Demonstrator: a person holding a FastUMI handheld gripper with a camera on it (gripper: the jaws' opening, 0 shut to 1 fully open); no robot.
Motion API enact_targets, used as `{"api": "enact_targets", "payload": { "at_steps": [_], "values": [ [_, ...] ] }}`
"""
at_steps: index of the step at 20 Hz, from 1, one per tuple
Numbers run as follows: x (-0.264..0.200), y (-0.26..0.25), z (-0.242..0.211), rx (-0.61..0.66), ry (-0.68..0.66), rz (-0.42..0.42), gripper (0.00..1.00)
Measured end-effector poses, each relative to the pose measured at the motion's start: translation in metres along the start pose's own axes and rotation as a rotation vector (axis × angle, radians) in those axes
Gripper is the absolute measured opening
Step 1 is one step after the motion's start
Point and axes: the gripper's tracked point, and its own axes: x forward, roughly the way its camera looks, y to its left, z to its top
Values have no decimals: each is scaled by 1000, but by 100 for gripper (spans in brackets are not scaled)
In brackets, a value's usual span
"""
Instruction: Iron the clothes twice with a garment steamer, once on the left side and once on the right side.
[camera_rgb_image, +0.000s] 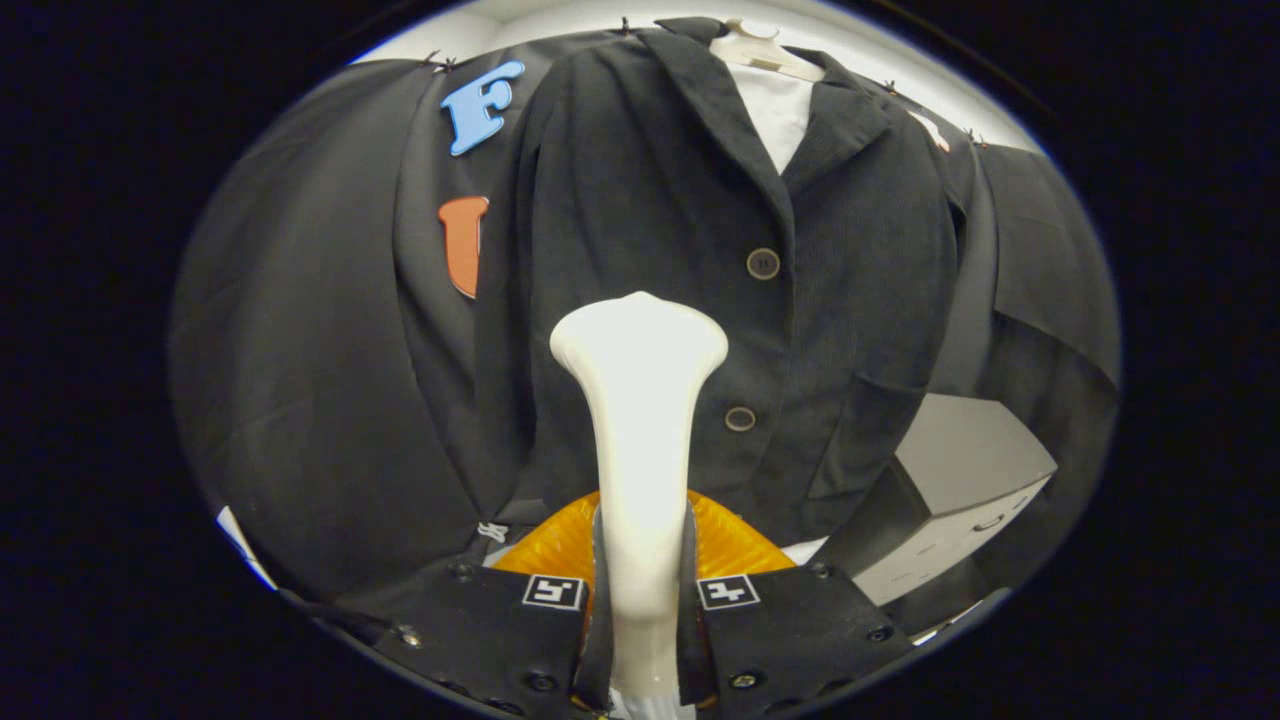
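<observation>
Since our gripper (640, 590) is clamped on the rigid, top-heavy garment steamer (640, 400) by its neck, we judge the grip sound, with the soft, limp jacket (800, 330) hanging just beyond its head.

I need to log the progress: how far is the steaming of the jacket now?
Done: the tool is shut on the steamer, with both fingers against its handle. In hand: the steamer head is raised before the jacket, beside the two buttons, on the panel toward the booth wall. Whether it touches the cloth I cannot tell. Left: no finished pass can be seen, so both sides may remain.
</observation>
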Motion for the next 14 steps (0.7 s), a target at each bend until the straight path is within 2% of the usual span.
{"api": "enact_targets", "payload": {
  "at_steps": [14],
  "values": [
    [19, -3, -58, -4, 61, -6, 28]
  ]
}}
